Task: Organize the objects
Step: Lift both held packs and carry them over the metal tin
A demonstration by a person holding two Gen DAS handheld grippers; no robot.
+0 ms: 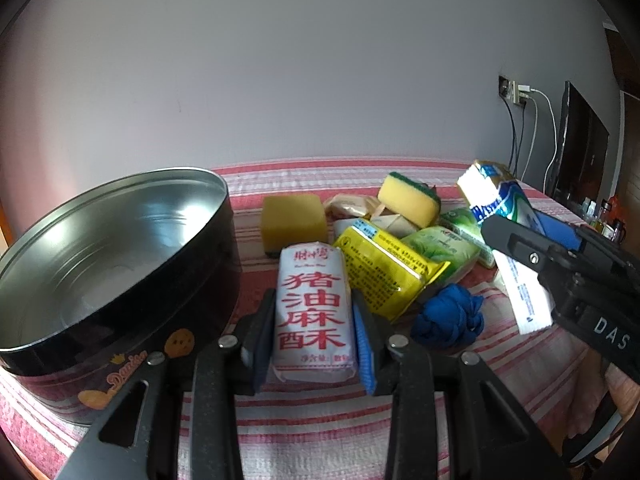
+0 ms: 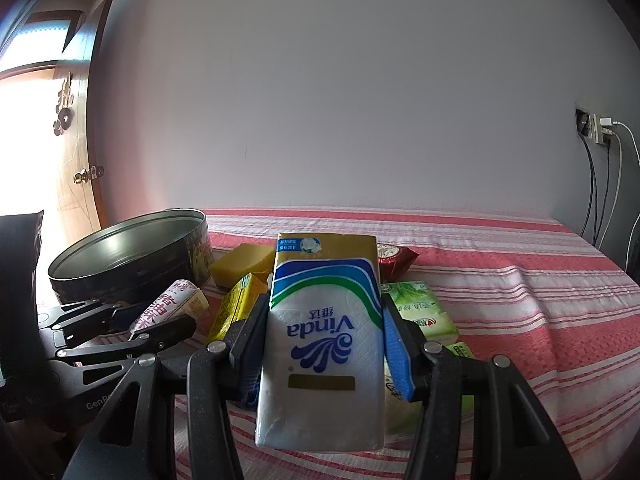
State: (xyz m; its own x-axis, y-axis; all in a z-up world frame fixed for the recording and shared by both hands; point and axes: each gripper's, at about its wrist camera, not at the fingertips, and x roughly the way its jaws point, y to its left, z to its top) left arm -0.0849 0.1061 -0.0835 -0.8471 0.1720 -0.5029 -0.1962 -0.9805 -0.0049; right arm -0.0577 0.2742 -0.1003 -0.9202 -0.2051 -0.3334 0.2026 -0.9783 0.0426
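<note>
On the red-and-white striped cloth (image 1: 304, 432), left gripper (image 1: 314, 336) clamps the white red-lettered snack packet (image 1: 312, 312) — right gripper (image 2: 322, 344) clamps the white-and-blue tissue pack (image 2: 324, 340) — advise lifting each clear, then lowering into the round black tin (image 1: 100, 240) alongside.

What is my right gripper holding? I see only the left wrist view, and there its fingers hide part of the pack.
Observer: The right gripper is shut on a tissue pack. The pack's face reads "Vinda", upside down in the right wrist view.
Operator: Does something lie behind that pack?
Observer: Yes, a red wrapped snack lies on the striped cloth just behind it.
Operator: My left gripper has the white snack pack. What stands beyond the tin, to its left?
Observer: A wooden door, with bright daylight beside it.
</note>
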